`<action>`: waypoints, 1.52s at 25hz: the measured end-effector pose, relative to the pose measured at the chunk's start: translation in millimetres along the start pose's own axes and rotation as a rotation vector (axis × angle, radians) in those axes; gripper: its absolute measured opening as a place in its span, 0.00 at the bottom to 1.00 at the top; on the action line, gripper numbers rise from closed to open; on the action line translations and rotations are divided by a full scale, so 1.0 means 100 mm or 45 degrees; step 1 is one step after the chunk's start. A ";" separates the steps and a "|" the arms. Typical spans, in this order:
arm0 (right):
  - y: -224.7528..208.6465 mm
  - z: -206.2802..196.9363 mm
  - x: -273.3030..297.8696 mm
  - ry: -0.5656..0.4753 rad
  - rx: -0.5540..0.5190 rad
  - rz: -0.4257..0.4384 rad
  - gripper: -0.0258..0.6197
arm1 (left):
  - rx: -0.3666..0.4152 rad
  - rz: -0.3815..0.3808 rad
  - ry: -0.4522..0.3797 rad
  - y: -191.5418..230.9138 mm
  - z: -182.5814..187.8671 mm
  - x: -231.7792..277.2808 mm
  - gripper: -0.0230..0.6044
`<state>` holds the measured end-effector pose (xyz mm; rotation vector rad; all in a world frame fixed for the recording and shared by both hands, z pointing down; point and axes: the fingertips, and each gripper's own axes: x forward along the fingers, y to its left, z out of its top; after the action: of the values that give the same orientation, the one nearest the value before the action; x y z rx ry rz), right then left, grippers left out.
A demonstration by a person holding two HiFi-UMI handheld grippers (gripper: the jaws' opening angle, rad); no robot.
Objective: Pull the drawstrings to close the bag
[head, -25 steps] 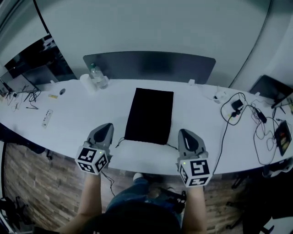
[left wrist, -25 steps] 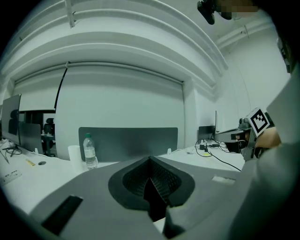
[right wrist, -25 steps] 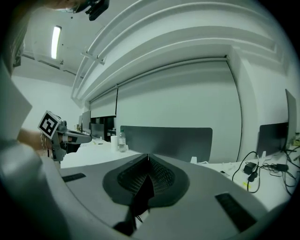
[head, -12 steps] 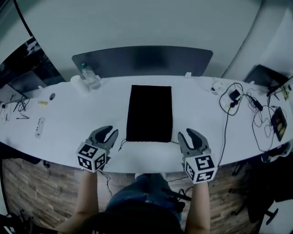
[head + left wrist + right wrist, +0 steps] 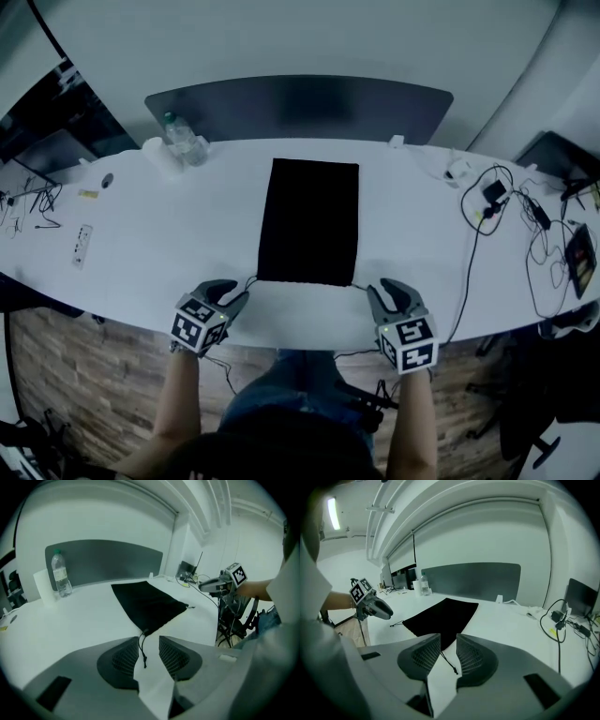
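On your left gripper [image 5: 239,292] the jaws have just been opening, on your right gripper [image 5: 382,286] closing. Each gapes around a drawstring [image 5: 142,648]. Bottle [image 5: 183,145] upper left, cables [image 5: 487,212] right; the label seems unreadable.

No text, label, brand or number can be read.

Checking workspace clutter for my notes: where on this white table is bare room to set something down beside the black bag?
Bare white table lies between the flat black fabric bag and the clear plastic water bottle, and between the bag and the black cables. The right end is crowded with them.
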<state>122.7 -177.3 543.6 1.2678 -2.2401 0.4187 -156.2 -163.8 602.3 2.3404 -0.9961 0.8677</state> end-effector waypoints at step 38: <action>0.05 -1.11 0.51 0.741 -0.526 0.391 0.06 | 0.077 -0.031 0.440 -0.03 -0.43 0.37 0.06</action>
<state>129.5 -153.8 663.4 0.5040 -1.8776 0.3528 -150.3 -153.4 657.7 2.1446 -0.8041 1.2549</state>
